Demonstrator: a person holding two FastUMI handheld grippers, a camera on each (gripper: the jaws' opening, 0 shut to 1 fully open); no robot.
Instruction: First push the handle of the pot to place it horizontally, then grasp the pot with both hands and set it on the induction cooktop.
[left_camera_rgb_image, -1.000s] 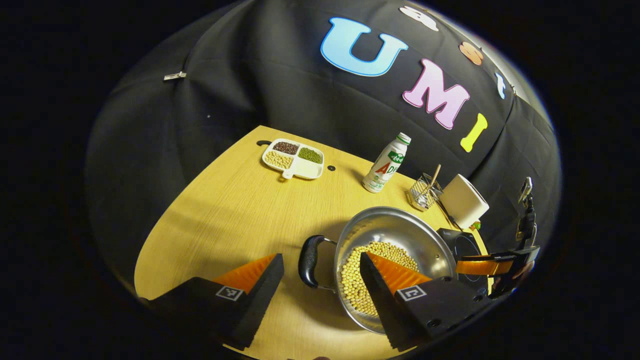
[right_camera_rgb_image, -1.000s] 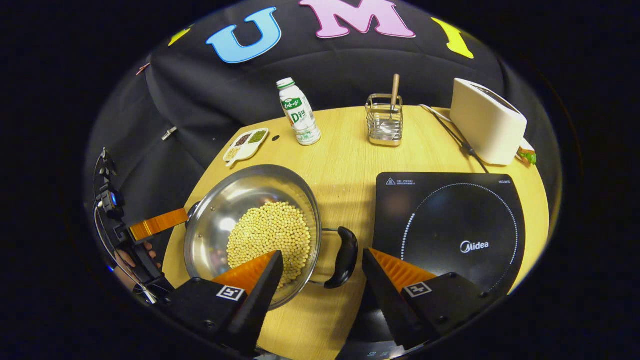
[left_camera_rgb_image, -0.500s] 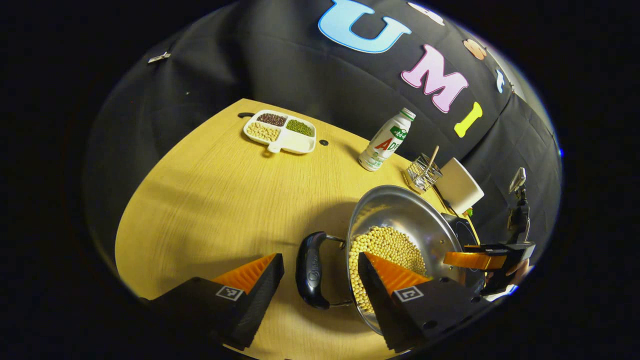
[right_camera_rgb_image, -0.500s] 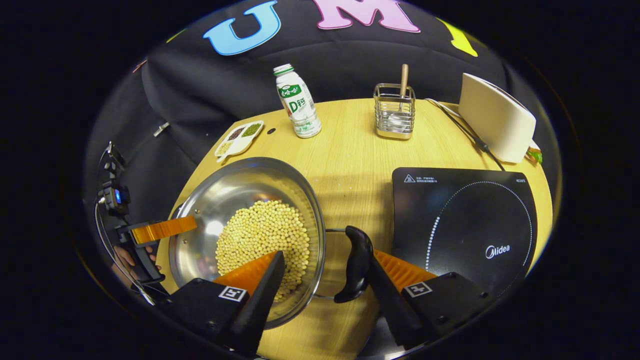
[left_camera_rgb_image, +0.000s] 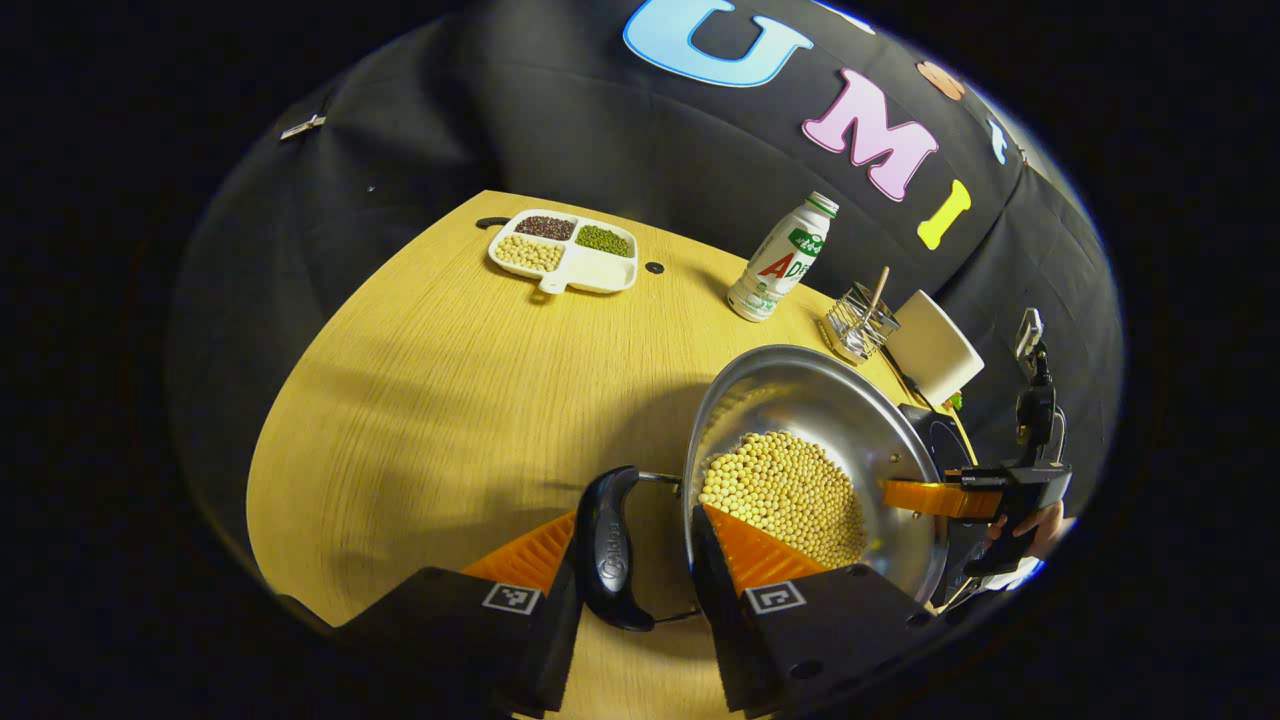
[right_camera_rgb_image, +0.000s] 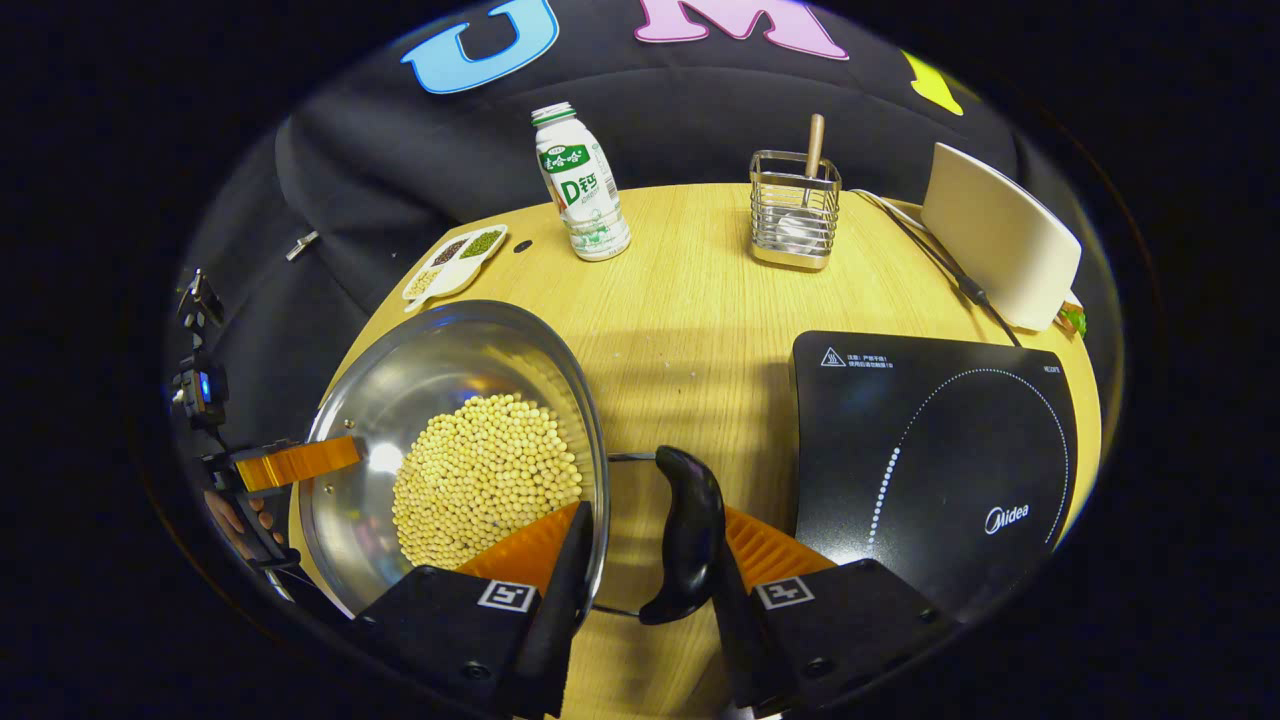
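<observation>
now the steel pot (left_camera_rgb_image: 820, 440) of soybeans (right_camera_rgb_image: 480, 480) sits on the wooden table (left_camera_rgb_image: 440, 400), just beside the induction cooktop (right_camera_rgb_image: 930, 450) and not on it. the left gripper (left_camera_rgb_image: 630, 575) is nearly closed around the pot's black left handle (left_camera_rgb_image: 607, 550); whether both fingers press is unclear. the right gripper (right_camera_rgb_image: 645, 560) likewise brackets the right handle (right_camera_rgb_image: 685, 535), one finger touching it.

Your left gripper (left_camera_rgb_image: 632, 600) and right gripper (right_camera_rgb_image: 643, 590) each have two wedge-shaped fingers with ribbed inner faces, set on dark blocky bodies. Each finger base carries a small square black-and-white marker, and round screw heads dot the housings. Far off, a small camera sits atop each gripper.
</observation>
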